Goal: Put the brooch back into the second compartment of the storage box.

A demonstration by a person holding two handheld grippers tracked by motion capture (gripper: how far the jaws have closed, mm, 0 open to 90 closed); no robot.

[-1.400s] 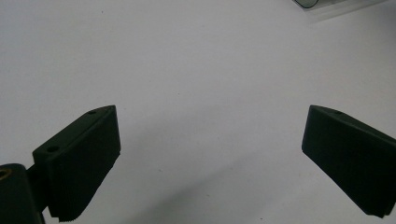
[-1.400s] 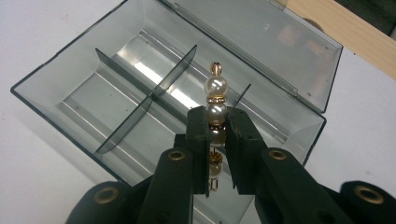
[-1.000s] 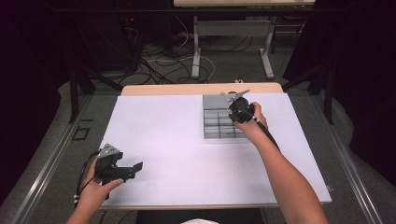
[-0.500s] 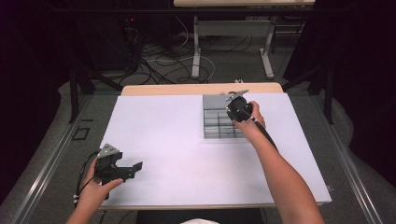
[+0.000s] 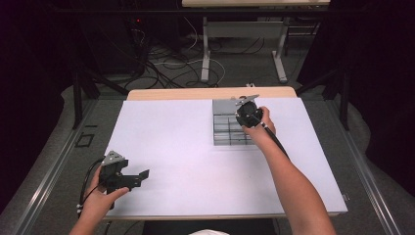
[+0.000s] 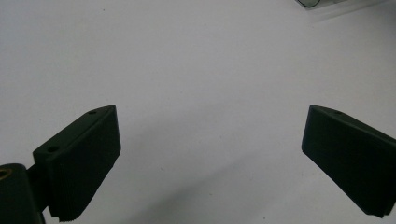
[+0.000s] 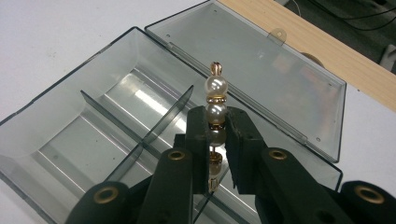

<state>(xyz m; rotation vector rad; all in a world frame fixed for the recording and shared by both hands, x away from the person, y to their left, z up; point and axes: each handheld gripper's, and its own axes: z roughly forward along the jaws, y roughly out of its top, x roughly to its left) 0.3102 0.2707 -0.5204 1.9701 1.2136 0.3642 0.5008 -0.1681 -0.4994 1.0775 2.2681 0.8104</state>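
My right gripper (image 7: 217,126) is shut on a pearl-and-gold bead pin (image 7: 216,100), which stands upright between its jaws. It hovers over a clear grey compartment box (image 7: 93,121) whose lid (image 7: 261,70) lies open flat behind it. In the high view the right gripper (image 5: 247,113) is above the box (image 5: 225,128) at the table's far right-centre. My left gripper (image 5: 139,176) rests near the front left edge, open, its jaws (image 6: 210,154) wide apart over bare white surface with nothing between them.
A white sheet (image 5: 186,147) covers the table, with a wooden strip (image 5: 195,93) along the far edge. Cables and table legs (image 5: 205,49) lie on the floor beyond. A clear object's corner (image 6: 310,3) shows at the top of the left gripper view.
The right hand has shifted slightly over the box. The left gripper has stayed put.
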